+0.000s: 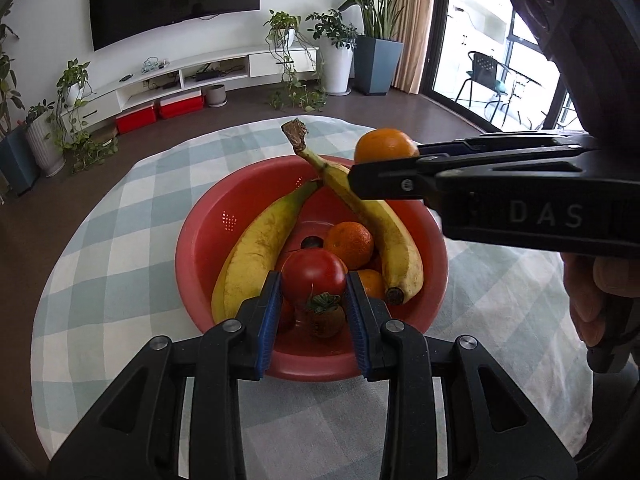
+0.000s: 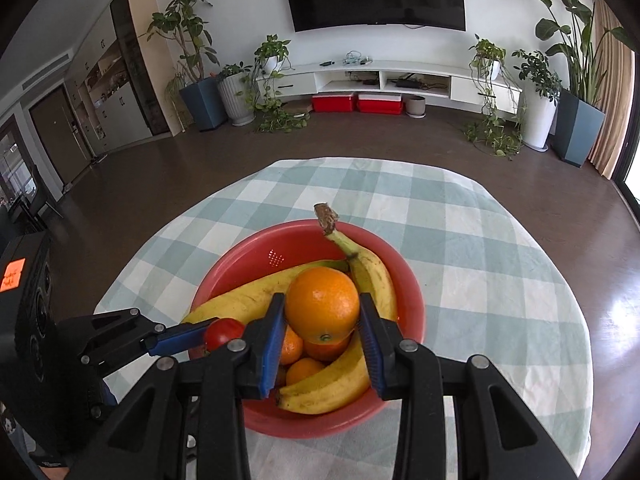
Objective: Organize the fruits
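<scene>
Over the red bowl [image 1: 200, 248] on the checked surface [image 1: 100, 280], the left claw [image 1: 314, 286] pinches a tomato [image 1: 314, 276] and the right claw [image 2: 322, 312] clamps an orange [image 2: 322, 304], and either round fruit may slip free and drop onto the bananas [image 1: 256, 248] below.

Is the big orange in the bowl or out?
Out. The orange is clamped between the right tongs, lifted above the red bowl and its remaining fruit.

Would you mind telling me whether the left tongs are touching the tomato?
Touching: the left wrist view shows the left tongs with both blue pads pressed against the tomato.
</scene>
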Action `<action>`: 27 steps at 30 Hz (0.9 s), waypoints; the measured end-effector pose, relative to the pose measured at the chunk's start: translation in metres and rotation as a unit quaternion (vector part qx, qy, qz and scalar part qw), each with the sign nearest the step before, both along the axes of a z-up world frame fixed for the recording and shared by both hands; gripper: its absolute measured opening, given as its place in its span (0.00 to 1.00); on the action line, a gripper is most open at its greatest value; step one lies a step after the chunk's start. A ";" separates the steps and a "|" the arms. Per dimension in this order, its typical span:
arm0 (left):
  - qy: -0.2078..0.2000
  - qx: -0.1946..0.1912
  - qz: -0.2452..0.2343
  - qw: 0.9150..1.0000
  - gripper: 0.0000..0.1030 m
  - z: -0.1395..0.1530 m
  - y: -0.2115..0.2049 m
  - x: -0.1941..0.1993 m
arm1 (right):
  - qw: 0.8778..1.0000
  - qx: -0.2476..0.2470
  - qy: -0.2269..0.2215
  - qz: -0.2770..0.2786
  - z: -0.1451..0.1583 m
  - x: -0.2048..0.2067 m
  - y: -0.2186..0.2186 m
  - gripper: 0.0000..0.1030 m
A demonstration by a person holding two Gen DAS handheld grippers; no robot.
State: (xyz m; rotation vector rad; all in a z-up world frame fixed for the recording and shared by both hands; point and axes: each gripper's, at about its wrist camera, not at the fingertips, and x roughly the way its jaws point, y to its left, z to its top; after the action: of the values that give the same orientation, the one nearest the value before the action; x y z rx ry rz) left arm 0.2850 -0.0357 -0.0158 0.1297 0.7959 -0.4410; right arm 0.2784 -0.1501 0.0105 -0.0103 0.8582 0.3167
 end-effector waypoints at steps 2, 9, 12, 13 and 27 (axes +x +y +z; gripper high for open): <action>-0.002 -0.001 -0.002 1.000 0.29 -0.003 -0.002 0.001 | 1.000 -0.003 0.011 0.002 -0.008 0.008 0.004 0.37; -0.007 -0.005 -0.013 1.000 0.29 -0.012 -0.004 0.002 | 0.999 -0.032 0.026 0.007 -0.027 0.020 0.015 0.37; -0.009 -0.009 -0.014 1.000 0.29 -0.012 -0.003 0.003 | 0.999 -0.040 0.034 0.012 -0.033 0.024 0.020 0.37; -0.010 -0.009 -0.015 1.000 0.29 -0.013 -0.004 0.003 | 0.998 -0.044 0.034 0.012 -0.034 0.025 0.021 0.37; -0.020 -0.017 -0.026 0.999 0.42 -0.015 -0.005 0.001 | 0.998 -0.052 0.034 0.002 -0.035 0.025 0.023 0.38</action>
State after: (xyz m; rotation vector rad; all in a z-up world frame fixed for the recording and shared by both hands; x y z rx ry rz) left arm 0.2855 -0.0408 -0.0304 0.1281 0.7468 -0.4995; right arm 0.3030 -0.1271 -0.0241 -0.0987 0.9415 0.2759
